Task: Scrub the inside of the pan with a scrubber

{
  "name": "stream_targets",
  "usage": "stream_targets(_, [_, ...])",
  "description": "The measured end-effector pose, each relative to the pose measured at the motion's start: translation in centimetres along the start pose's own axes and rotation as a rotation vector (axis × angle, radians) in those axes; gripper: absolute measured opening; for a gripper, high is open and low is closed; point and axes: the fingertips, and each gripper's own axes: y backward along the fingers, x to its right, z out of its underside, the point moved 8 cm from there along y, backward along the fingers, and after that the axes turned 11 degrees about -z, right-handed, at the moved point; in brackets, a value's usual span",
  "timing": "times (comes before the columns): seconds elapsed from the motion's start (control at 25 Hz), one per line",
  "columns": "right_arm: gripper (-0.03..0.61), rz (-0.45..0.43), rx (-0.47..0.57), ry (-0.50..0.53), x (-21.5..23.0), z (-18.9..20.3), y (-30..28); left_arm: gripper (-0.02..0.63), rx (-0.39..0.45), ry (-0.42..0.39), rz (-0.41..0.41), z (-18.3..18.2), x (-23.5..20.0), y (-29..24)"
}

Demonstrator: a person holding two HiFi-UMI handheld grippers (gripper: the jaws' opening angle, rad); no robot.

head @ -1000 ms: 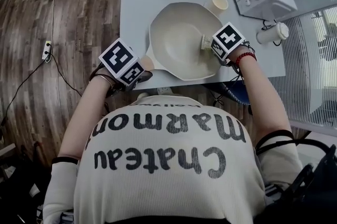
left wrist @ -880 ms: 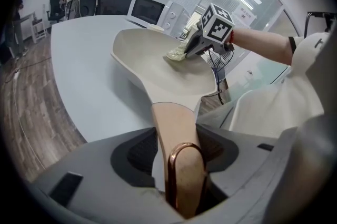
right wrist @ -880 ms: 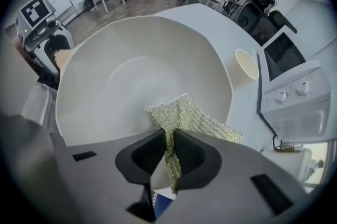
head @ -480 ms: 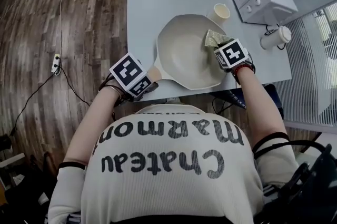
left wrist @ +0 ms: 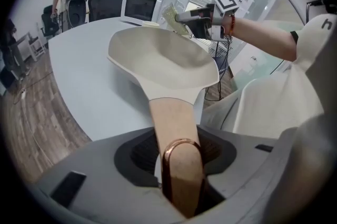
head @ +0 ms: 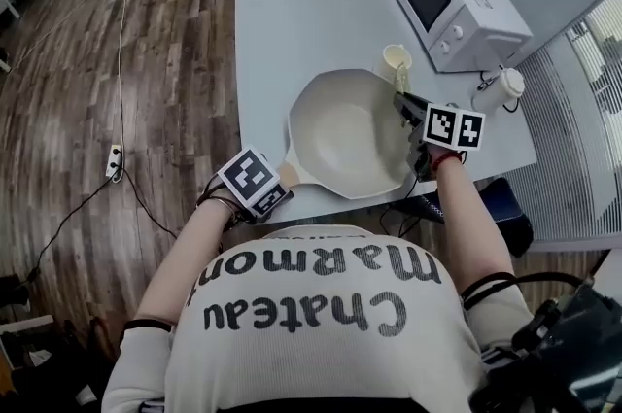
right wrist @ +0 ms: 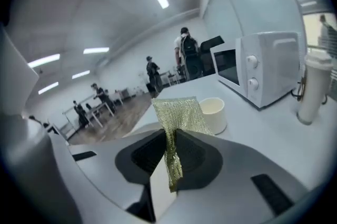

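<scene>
the jaws of the right gripper (right wrist: pixel 169 165) are closed on a thin gold mesh scrubber (right wrist: pixel 179 112), which stands up between them as a folded strip and fans out above the tips. a second ago this scrubber was pressed low against the right inner wall of the pan (head: pixel 345 134). now the right gripper has risen and rolled, so the scrubber hangs in the air over the pan's far right rim, clear of the surface, aimed toward the small cup (head: pixel 396 63) and the microwave (head: pixel 457 3) beyond. the jaws of the left gripper (left wrist: pixel 181 170) grip the pan's tan handle (left wrist: pixel 171 120) and have just been closing tighter on it, while that hand has hardly shifted. the pale pan sits near the front edge of the grey table (head: pixel 292 3) (its bowl looks tipped up slightly in the left gripper view, though whether it is lifted off the table is unclear), and its inside is bare. judged from this, the scrubbing stroke is broken off: either the scrubber must come back down into the bowl for more cleaning, or this lift marks the end of the scrub.
</scene>
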Motion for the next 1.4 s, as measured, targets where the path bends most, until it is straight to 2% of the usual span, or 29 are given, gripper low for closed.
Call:
stream_targets(0.08, [0.061,-0.052,0.111,-0.061,-1.0,-0.7,0.7,0.179,0.006,-0.016,-0.052,-0.3,-0.1,0.2])
stream_targets(0.16, [0.061,-0.123,0.179,-0.089,-2.7,-0.9,0.6,0.183,0.011,-0.023,-0.096,-0.3,-0.3,0.5])
stream_targets(0.24, [0.061,-0.202,0.212,-0.121,-4.5,-0.2,0.7,0.184,0.016,-0.035,-0.137,-0.2,0.0,0.7])
stream_targets(0.36, [0.061,-0.276,0.193,-0.152,-6.4,2.1,1.0,0.206,0.042,-0.092,-0.242,0.0,0.9,0.9])
stream_targets(0.56, [0.061,-0.248,0.093,-0.103,-6.0,4.5,2.7,0.226,0.05,-0.121,-0.329,0.0,1.8,0.8])
stream_targets(0.68, [0.061,-0.312,0.111,-0.139,-5.7,4.4,4.8,0.23,0.047,-0.176,-0.397,-0.4,1.4,0.5])
stream_targets(0.76, [0.061,-0.334,0.123,-0.137,-5.5,4.1,6.5,0.271,0.039,-0.222,-0.469,-0.5,1.0,0.6])
stream_targets(0.88, [0.061,-0.313,0.14,-0.08,-5.0,3.9,9.6,0.351,0.03,-0.275,-0.593,-0.6,0.9,1.0])
stream_targets(1.0, [0.061,-0.302,0.145,-0.048,-4.6,4.4,12.9,0.354,0.045,-0.316,-0.669,-0.3,1.5,1.7])
stream_targets(1.08, [0.061,-0.286,0.142,-0.049,-4.0,5.2,14.9,0.361,0.072,-0.295,-0.663,0.0,2.1,2.4])
stream_targets(1.16, [0.061,-0.281,0.148,-0.087,-3.1,6.1,16.2,0.38,0.123,-0.233,-0.625,0.0,2.9,3.5])
stream_targets(1.28, [0.061,-0.32,0.167,-0.17,-2.5,7.3,16.8,0.38,0.242,-0.123,-0.587,0.2,4.5,5.6])
stream_targets(1.4, [0.061,-0.335,0.182,-0.181,-2.8,8.2,17.4,0.38,0.378,-0.025,-0.595,0.8,6.3,7.7])
